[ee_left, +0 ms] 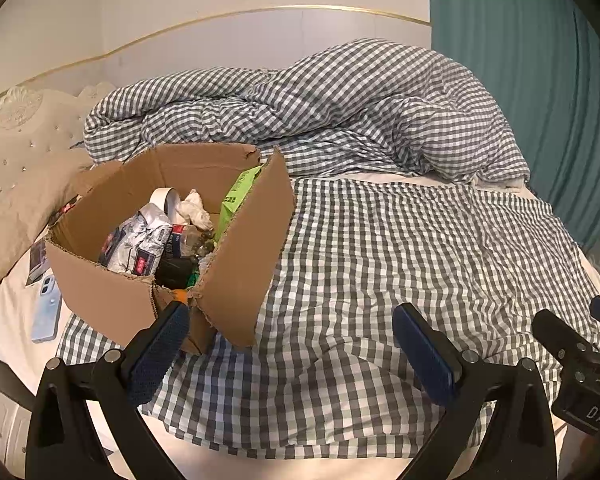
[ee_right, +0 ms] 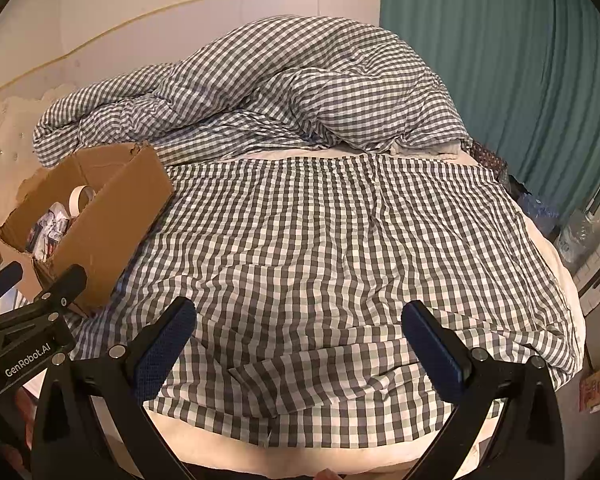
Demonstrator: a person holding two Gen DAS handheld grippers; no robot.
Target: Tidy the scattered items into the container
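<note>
Cardboard box point(ee_left: 236, 248) on bed point(ee_left: 380, 264), left side, already loaded with wrappers; left claw point(ee_left: 296, 344) and right claw point(ee_right: 300, 344) both spread, empty; likely final step, next checking phone point(ee_left: 46, 312) beside box.

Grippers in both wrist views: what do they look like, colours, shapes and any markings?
The left claw and right claw look alike: black frames shaped like splayed struts with silver bolt heads, each ending in two flat fingers faced with dark blue textured pads. In the right wrist view, the left unit's black body carries white lettering "GenRobot.AI". No cables or sleeves show.
</note>
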